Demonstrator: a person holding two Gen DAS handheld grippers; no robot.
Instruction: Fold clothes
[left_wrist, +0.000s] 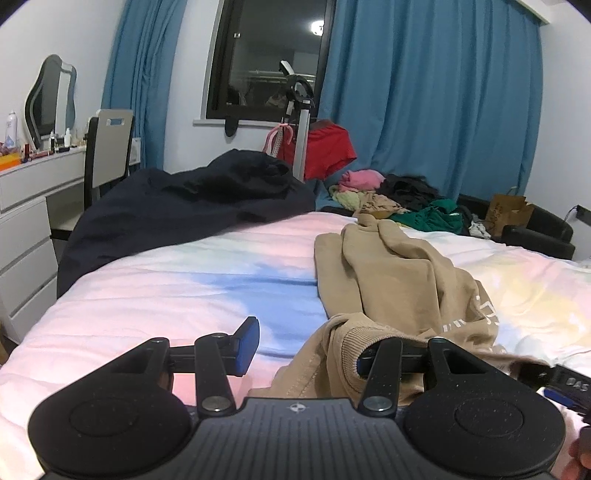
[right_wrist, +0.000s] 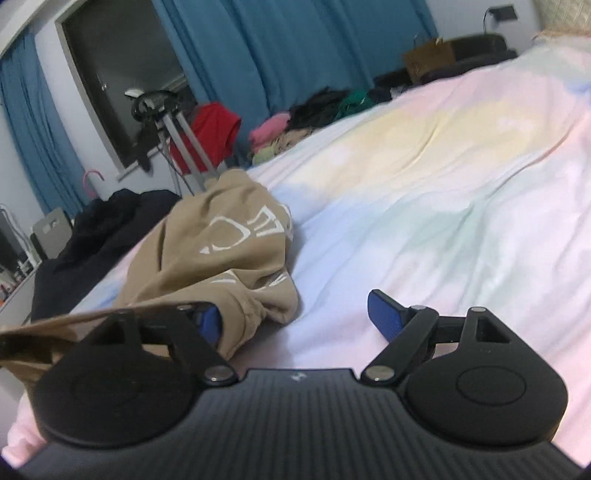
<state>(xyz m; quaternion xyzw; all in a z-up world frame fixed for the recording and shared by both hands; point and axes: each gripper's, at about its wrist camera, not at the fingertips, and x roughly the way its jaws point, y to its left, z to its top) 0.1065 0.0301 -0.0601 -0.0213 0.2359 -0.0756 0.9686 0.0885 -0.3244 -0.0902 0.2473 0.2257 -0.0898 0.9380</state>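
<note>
I see blue curtains (left_wrist: 436, 103) flanking a dark window (left_wrist: 269, 59). Left of the window stands a white dresser (left_wrist: 26, 206) with a mirror (left_wrist: 50, 96) and a chair (left_wrist: 109, 147).

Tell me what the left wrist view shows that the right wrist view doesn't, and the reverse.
Only the left wrist view shows the white dresser with its mirror, and the tan sweatshirt's ribbed cuff draped over one finger of the open left gripper.

Only the right wrist view shows the sweatshirt's white print clearly and the bed's far yellow stretch.

Both show the tan sweatshirt, pastel duvet, blue curtains, and red garment. The right gripper is open too.
</note>
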